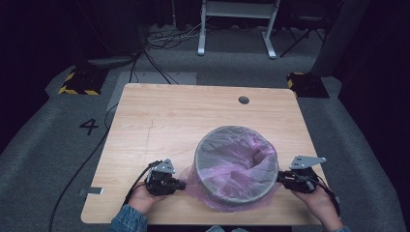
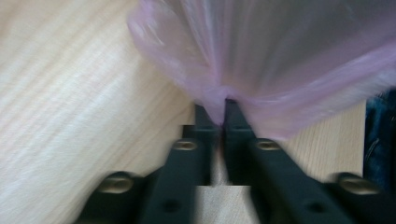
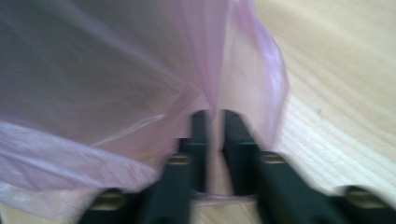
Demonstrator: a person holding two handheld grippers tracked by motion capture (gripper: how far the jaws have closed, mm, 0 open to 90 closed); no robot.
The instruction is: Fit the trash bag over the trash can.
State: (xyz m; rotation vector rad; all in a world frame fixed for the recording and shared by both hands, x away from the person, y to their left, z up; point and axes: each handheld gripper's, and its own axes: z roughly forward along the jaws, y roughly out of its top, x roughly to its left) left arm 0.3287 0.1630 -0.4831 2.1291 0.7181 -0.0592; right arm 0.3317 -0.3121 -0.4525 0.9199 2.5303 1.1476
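We are working at a pale wood-grain desk (image 1: pixel 159 121) that is standing on grey carpet in a dim room, with a white frame and loose cables lying on the floor beyond its far edge. A round cable hole (image 1: pixel 243 100) is sitting near the desk's far right corner.

The biggest thing on the desk is a grey mesh bin (image 1: pixel 236 164), standing upright near our edge, a little right of centre. A thin pink bag (image 1: pixel 251 154) is lining it — part is sagging inside, and the rest is draping over the rim and down the outside wall to the desk.

We are holding the bag from both sides, which looks to us like stretching the film evenly round the rim so it seats without slipping off one side. The left hand-held gripper (image 1: pixel 180 184) is lying low just beside the bin's left wall; in the left gripper view its jaws (image 2: pixel 218 114) are standing almost together with a gathered fold of pink film pinched between the tips. The right hand-held gripper (image 1: pixel 280 178) is mirroring it at the bin's right wall — in the right gripper view its jaws (image 3: pixel 214 116) are likewise nearly together, clamping a pleat of the bag.

Both views are blurred, so finer detail is escaping us.
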